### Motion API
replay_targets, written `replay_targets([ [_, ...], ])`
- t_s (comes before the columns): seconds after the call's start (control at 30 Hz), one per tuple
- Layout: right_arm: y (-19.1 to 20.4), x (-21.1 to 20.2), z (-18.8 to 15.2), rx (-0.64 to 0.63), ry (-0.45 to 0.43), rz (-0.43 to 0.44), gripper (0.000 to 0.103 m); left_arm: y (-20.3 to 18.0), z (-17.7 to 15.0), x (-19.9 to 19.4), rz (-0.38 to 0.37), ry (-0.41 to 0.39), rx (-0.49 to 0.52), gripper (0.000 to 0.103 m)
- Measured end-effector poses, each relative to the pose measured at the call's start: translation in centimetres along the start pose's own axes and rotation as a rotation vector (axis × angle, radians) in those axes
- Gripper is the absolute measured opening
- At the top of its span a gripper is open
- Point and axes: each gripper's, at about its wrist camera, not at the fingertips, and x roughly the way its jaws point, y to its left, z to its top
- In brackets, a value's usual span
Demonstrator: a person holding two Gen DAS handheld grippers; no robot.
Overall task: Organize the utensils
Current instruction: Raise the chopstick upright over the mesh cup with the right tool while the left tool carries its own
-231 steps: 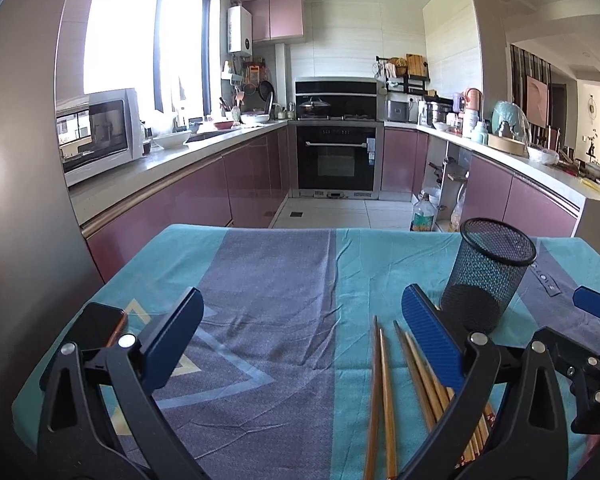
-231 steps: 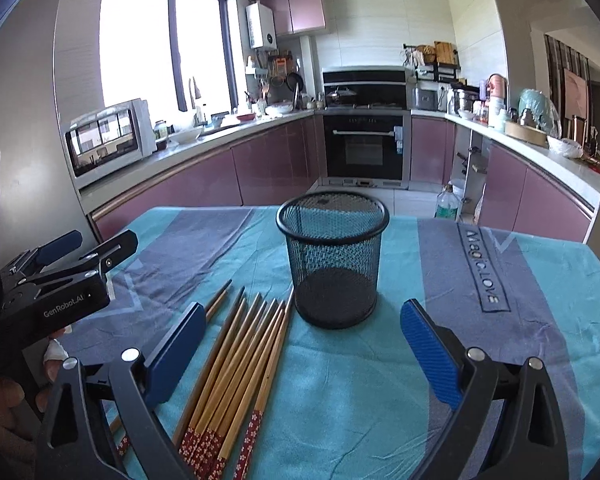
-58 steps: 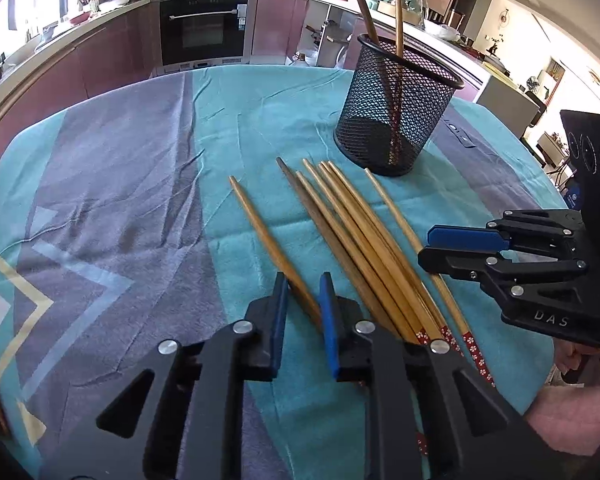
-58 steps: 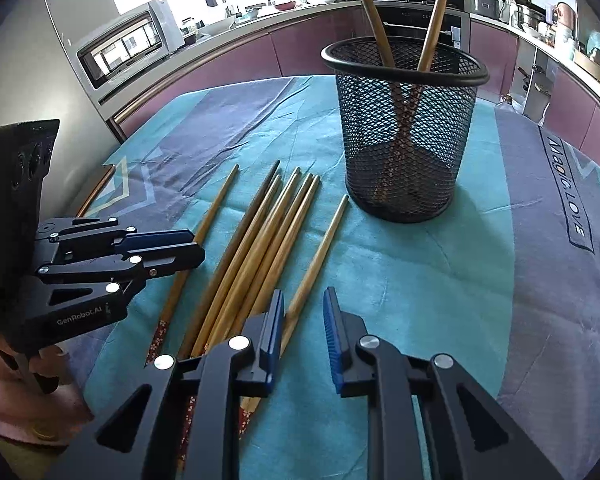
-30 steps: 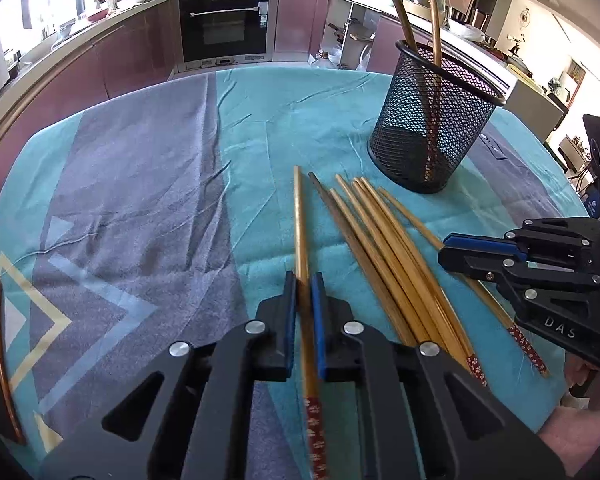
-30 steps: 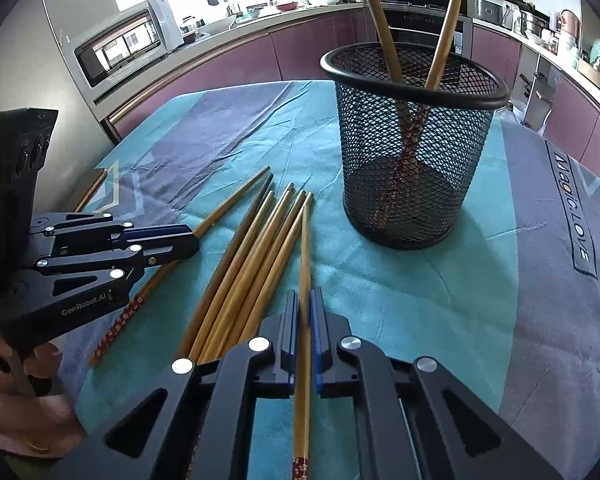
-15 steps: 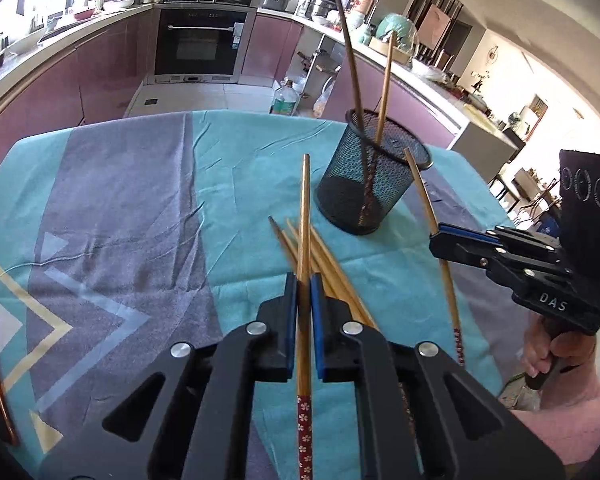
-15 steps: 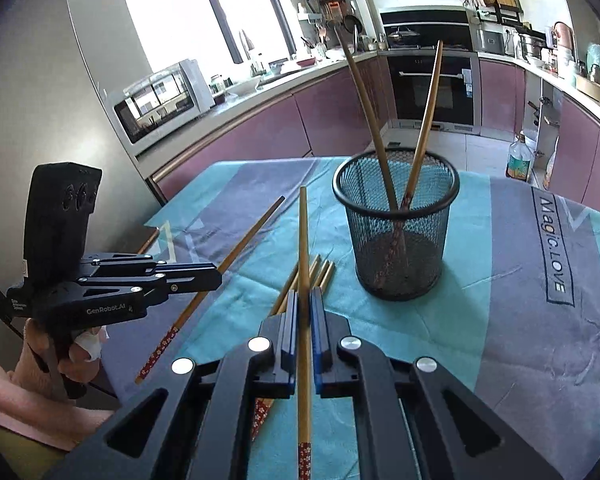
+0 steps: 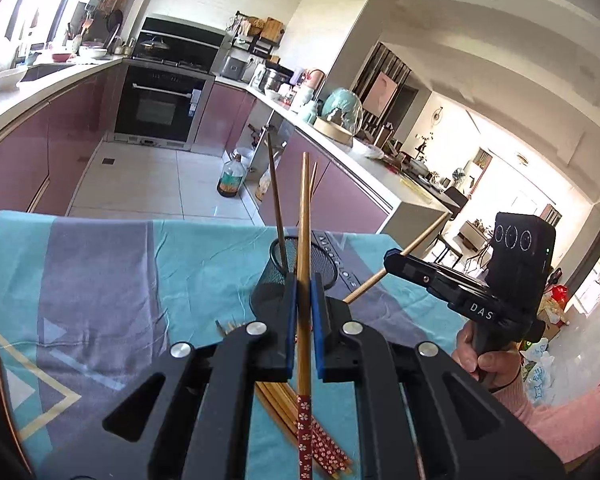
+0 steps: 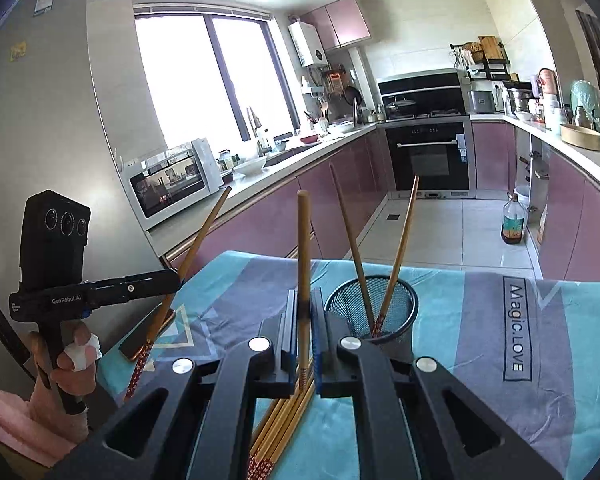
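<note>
Bamboo chopstick (image 9: 303, 240), one, clamped between the blue pads (image 9: 291, 312) of the left gripper (image 9: 302, 304); shaft runs up past the jaws, tip high over the table, red flower-patterned end trailing below the pads. Second bamboo chopstick (image 10: 303, 248), likewise pinched tight in the right gripper (image 10: 303, 320), standing nearly upright in the right wrist view. Each gripper appears in the other's camera, held off the table by a hand (image 9: 488, 360) in a pink sleeve (image 9: 556, 424), its chopstick slanting upward. Black wire-mesh holder (image 10: 396, 312), one, upright on the cloth just beyond both grippers; contents: two chopsticks (image 10: 400, 248), patterned ends down, leaning apart against the rim. Loose chopsticks (image 10: 284, 416), a bundle, count unclear, lying side by side on the cloth below the jaws, patterned ends nearest the camera. Tablecloth (image 9: 100, 280), teal with grey-purple bands and pale triangle outlines, lettered "Magic.LOVE" at the right side. Background: kitchen with mauve cabinets (image 10: 340, 184), black built-in oven (image 10: 428, 156), countertop microwave (image 10: 172, 184), brown bottle (image 10: 514, 220) on the tiled floor.
</note>
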Motion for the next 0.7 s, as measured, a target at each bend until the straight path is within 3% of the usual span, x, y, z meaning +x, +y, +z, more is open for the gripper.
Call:
replay_targets([
  [0.4,-1.0,-1.7,5.2,-0.059,-0.089,-0.053,0.005,-2.0,5.1,3.9,0.020,-0.134,0.014,0.007],
  [0.7,-2.8,-0.5,8.1,-0.097,-0.123,-0.121,0.005,-4.0,8.4,9.4,0.126,-0.270,0.031,0.008],
])
